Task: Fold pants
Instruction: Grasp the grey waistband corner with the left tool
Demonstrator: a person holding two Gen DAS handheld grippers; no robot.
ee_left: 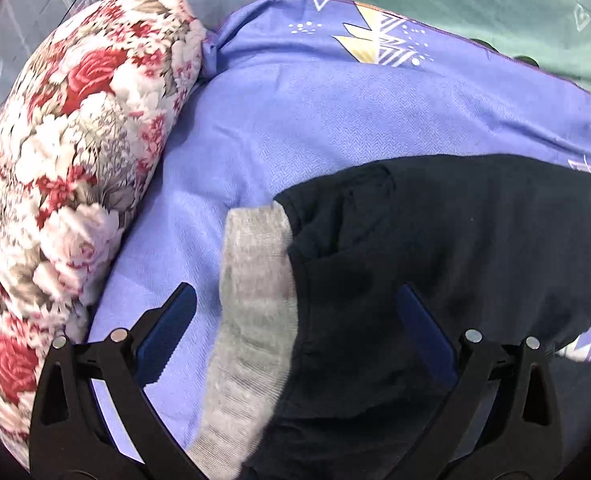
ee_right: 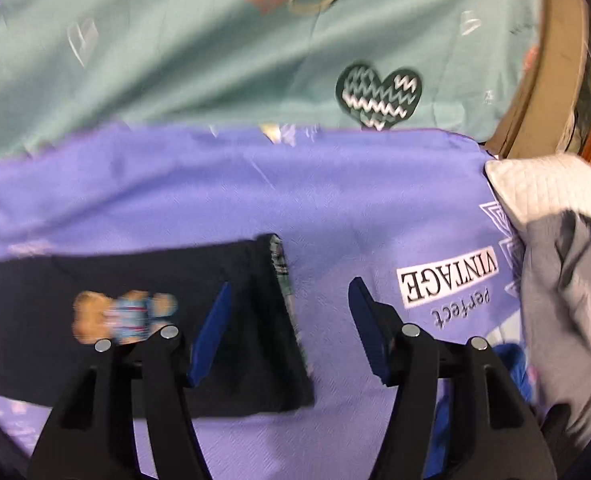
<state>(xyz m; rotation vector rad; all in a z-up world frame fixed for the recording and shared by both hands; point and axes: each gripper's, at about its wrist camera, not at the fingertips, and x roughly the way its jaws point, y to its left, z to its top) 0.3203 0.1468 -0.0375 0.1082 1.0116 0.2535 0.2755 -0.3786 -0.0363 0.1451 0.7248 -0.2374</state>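
Purple bedding (ee_left: pixel 295 128) covered the work surface, with a teal sheet (ee_right: pixel 175 72) beyond its far edge. Dark pants (ee_left: pixel 435 280) lay flat on the purple cloth. Only the left wrist view showed their grey waistband (ee_left: pixel 255 300) and a floral pillow (ee_left: pixel 75 160) at the bedding's left edge; there the left gripper (ee_left: pixel 295 308) stood wide, straddling the waistband. Only the right wrist view showed a blurred, probably bear-shaped patch (ee_right: pixel 125 316) and the leg hem (ee_right: pixel 281 280), which the right gripper (ee_right: pixel 289 300) straddled, also spread wide. Grey clothes (ee_right: pixel 567 272) lay at the right edge.
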